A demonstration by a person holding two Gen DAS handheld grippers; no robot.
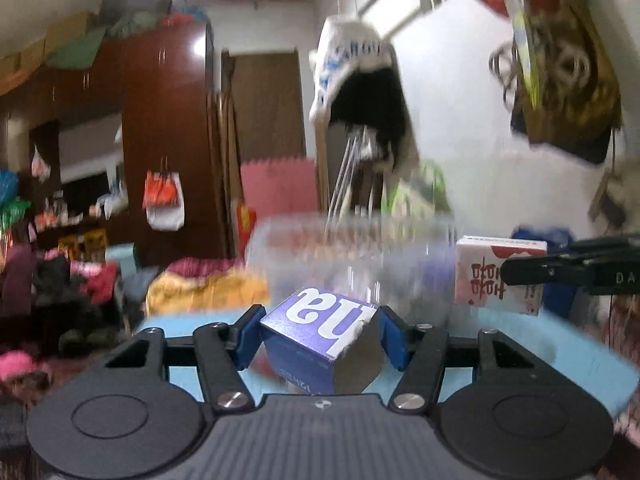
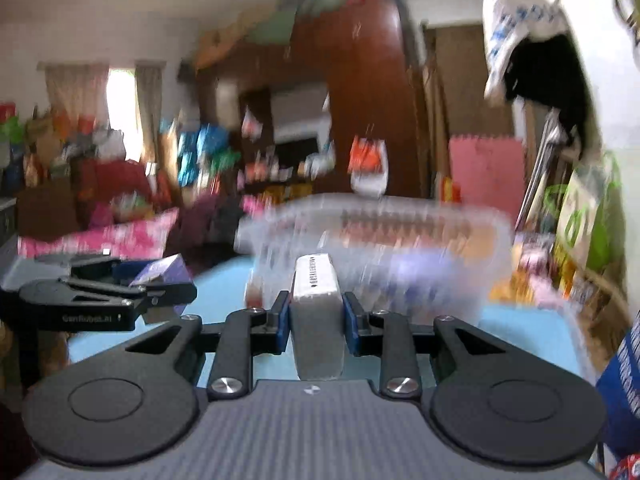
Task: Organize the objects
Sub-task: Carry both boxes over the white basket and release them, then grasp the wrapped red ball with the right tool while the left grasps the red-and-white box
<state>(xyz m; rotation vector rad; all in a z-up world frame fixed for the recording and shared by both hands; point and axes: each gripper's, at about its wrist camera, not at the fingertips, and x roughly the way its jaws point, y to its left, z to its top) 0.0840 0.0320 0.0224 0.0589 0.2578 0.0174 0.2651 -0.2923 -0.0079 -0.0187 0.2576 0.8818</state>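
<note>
In the left wrist view my left gripper (image 1: 320, 330) is shut on a purple-blue carton with big white letters (image 1: 308, 344), held tilted between the blue pads (image 1: 248, 336) above the table. In the right wrist view my right gripper (image 2: 316, 316) is shut on a slim white box (image 2: 318, 344), seen edge-on. The left wrist view shows that same white box with red print (image 1: 488, 276) in the right gripper (image 1: 516, 270) at the right. The left gripper (image 2: 176, 286) with the purple carton (image 2: 164, 272) appears at the left of the right wrist view. Both views are blurred.
A clear plastic bin (image 1: 352, 248) (image 2: 400, 248) stands just ahead on the light blue table (image 1: 568, 364) (image 2: 528, 340). Behind it are a brown wardrobe (image 1: 168, 128), piles of clothes and hanging bags (image 1: 360, 80). Shelves with packets stand at the right (image 2: 580, 240).
</note>
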